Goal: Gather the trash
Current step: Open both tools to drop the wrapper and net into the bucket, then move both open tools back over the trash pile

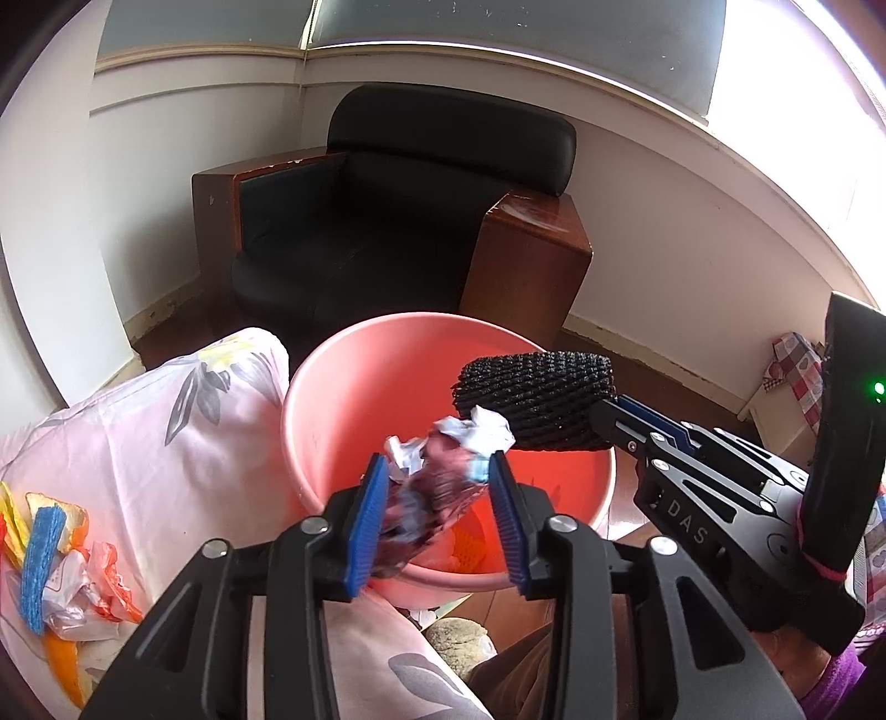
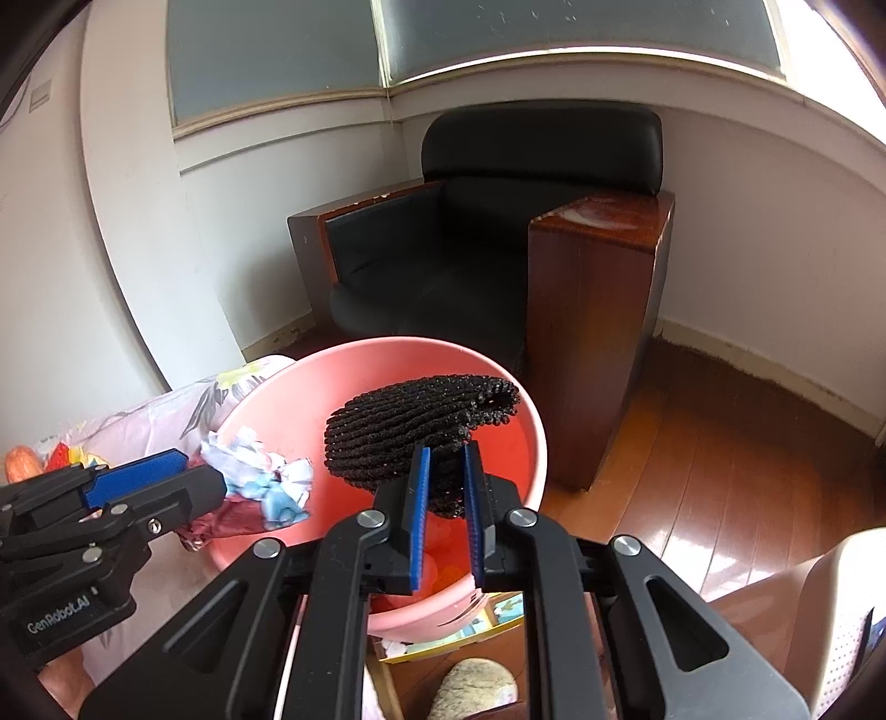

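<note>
Crumpled white-and-maroon glossy wrapper (image 1: 437, 471) sits between the parted left gripper (image 1: 437, 515) pads, over a round pink plastic bucket (image 1: 332, 399); right gripper (image 2: 446, 515) pinches black knobbly foam mesh (image 2: 421, 432).

A lived-in home room: a black leather armchair with wooden sides (image 2: 498, 243) stands in the corner on glossy wooden floorboards (image 2: 720, 471), near a floral pink bedsheet (image 1: 166, 432).

Daylight pours in from the window (image 1: 803, 50) up top right and blows out to pure white there. The wood floor (image 2: 720, 471) picks up a shiny glare. The black armchair (image 1: 387, 221) goes nearly detail-less in shadow. Heavy fisheye bending, dark corners, and the crumpled wrapper (image 1: 437, 476) looks motion-blurred.
</note>
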Tool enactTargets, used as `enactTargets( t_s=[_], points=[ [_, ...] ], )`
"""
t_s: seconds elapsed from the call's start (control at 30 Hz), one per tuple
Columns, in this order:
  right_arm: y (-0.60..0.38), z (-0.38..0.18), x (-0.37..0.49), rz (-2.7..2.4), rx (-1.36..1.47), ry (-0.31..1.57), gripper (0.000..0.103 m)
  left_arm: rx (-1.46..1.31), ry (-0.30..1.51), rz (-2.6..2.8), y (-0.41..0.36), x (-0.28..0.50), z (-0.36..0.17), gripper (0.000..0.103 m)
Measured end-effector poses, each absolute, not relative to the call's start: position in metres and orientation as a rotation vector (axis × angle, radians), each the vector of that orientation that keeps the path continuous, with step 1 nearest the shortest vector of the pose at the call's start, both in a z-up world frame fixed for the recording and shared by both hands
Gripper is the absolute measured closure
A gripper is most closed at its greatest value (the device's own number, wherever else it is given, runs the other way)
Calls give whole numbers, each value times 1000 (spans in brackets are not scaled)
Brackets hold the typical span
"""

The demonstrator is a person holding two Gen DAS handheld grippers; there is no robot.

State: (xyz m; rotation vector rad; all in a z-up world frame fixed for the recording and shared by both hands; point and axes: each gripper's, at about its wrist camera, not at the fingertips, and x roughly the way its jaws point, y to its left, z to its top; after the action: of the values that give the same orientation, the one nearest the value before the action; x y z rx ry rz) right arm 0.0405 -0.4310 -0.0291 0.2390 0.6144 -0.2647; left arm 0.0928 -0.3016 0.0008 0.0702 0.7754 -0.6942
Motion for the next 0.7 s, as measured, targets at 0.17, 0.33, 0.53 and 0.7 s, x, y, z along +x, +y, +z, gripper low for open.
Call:
enactTargets(
  t_s=[0.17, 0.33, 0.53, 0.7],
  points=[
    [-434, -30, 40, -253, 269, 611, 66, 67, 768, -691, -297, 91, 3, 55],
    [-431, -28, 36, -247, 272, 609, 66, 50, 761, -680, -286, 89, 9, 52],
    [-425, -22, 29, -218, 296, 602, 66, 36, 739, -658, -263, 81, 17, 48],
    [-415, -23, 25, -161, 342, 610, 66, 30, 741, -635, -240, 71, 17, 47]
  ],
)
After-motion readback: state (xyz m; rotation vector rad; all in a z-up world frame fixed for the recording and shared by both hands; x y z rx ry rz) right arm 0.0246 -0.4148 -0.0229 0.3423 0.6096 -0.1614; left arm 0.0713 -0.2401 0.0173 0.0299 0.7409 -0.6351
